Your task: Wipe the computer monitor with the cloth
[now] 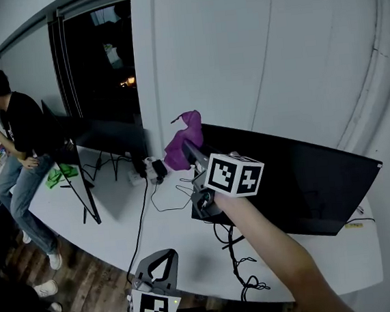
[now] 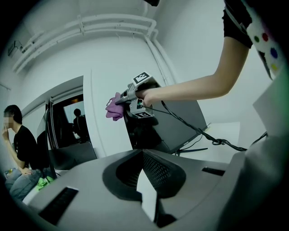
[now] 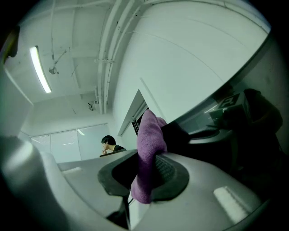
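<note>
My right gripper [image 1: 193, 152] is raised and shut on a purple cloth [image 1: 180, 146], which bunches up above its jaws. The cloth is at the top left corner of the black computer monitor [image 1: 300, 176] on the white desk [image 1: 191, 255]. In the right gripper view the cloth [image 3: 149, 149] hangs pinched between the jaws, with the dark monitor [image 3: 235, 135] just to its right. The left gripper view shows the cloth [image 2: 114, 109], the right gripper [image 2: 128, 101] and the monitor [image 2: 178, 126] from below. My left gripper [image 1: 165, 256] stays low at the desk's front edge, shut on nothing.
A second monitor [image 1: 81, 180] stands at the desk's left end, seen edge-on. A person [image 1: 18, 134] sits beside it, near a green cloth [image 1: 61, 174]. Cables [image 1: 240, 264] and a power strip [image 1: 152, 171] lie on the desk. A white wall rises behind the monitor.
</note>
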Demonstrator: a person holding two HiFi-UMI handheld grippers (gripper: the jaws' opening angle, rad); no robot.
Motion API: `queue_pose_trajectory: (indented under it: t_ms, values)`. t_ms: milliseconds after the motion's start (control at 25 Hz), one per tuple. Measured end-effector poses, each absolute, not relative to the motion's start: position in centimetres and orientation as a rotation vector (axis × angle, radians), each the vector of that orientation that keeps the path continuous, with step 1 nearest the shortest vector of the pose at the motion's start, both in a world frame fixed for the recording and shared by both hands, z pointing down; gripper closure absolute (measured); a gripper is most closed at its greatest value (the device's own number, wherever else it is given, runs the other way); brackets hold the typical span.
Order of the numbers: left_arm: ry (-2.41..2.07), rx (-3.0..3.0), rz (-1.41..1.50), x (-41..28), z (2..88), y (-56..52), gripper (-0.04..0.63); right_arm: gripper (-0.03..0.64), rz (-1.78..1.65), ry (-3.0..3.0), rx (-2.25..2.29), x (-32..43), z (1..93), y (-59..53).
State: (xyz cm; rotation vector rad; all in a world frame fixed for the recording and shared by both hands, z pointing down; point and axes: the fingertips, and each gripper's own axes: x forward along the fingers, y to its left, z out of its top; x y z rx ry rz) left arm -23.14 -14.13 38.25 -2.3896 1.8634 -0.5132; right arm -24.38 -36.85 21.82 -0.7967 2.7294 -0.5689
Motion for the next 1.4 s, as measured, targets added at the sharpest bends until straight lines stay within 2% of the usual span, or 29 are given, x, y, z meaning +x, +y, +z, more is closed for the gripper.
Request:
queue_pose_trajectory:
  t_ms: [320, 600, 1160, 1400]
  values:
    - [1.85, -2.386, -0.502, -22.5, 37.9, -14.3, 0.591, 0.549, -0.542, 2.739, -0.74, -24.0, 20.0, -36.3]
    - [1.857, -2.378, -0.506, -21.5, 37.7, -14.4, 0.591, 0.549, -0.376, 2.835, -0.655, -21.6, 19.9, -33.2]
    - [1.675, -2.472, -0.434, -12.7, 37.2, -15.4, 0.591, 0.549, -0.082, 2.941, -0.987, -5.3, 29.5, -26.6]
    - [1.615, -2.525, -0.444, -9.1, 37.6, -15.3, 0.591, 0.549, -0.054, 3.011, -1.145, 1.9, 34.2, -22.8]
